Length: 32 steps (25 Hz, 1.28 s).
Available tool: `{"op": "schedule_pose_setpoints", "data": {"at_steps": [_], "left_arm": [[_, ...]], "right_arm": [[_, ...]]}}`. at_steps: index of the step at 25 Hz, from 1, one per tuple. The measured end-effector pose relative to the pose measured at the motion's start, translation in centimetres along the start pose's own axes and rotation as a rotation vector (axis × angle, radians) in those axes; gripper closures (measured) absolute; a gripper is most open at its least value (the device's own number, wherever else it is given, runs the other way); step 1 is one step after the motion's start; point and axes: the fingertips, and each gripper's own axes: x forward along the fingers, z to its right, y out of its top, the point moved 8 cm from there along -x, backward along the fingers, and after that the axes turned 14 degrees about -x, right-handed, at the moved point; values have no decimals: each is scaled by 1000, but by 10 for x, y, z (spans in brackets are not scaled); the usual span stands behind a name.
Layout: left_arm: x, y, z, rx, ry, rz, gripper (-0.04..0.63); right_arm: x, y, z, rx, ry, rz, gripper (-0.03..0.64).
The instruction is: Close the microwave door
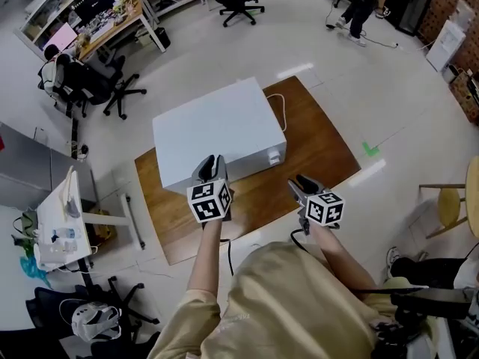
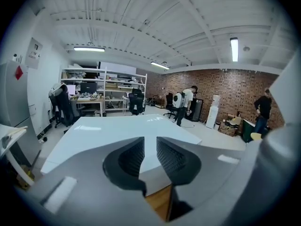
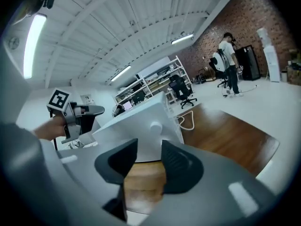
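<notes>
The white microwave [image 1: 217, 126] sits on a brown wooden table [image 1: 318, 152]. From above it reads as a closed box, with no door standing out. My left gripper [image 1: 212, 164] hovers over the near edge of its top; in the left gripper view the microwave's top [image 2: 117, 131] spreads ahead of the left gripper [image 2: 150, 154], whose jaws stand a narrow slit apart and empty. My right gripper [image 1: 301, 184] hangs lower to the right, over bare table. In the right gripper view the right gripper [image 3: 149, 160] faces the microwave's corner [image 3: 141, 121] and a round knob [image 3: 155, 126], its jaws drawn close on nothing.
A white cord [image 1: 281, 105] loops at the microwave's far right. Office chairs [image 1: 112, 88] and a cluttered desk [image 1: 105, 21] stand at the back left, a small white side table [image 1: 63, 223] at the left, a stool [image 1: 449, 204] at the right. People stand far off [image 1: 358, 2].
</notes>
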Motion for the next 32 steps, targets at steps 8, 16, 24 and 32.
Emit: {"op": "schedule_pose_setpoints", "data": {"at_steps": [8, 16, 24, 32], "left_arm": [[-4, 22, 51, 138, 12, 94, 505], [-58, -4, 72, 196, 112, 499, 270], [-71, -26, 65, 101, 143, 528, 265], [-67, -29, 76, 148, 114, 496, 265]], "right_arm": [[-11, 33, 33, -91, 37, 85, 462], [-53, 162, -8, -607, -108, 442, 242], [-43, 161, -25, -641, -45, 439, 254], [-25, 147, -33, -629, 28, 435, 258]]}}
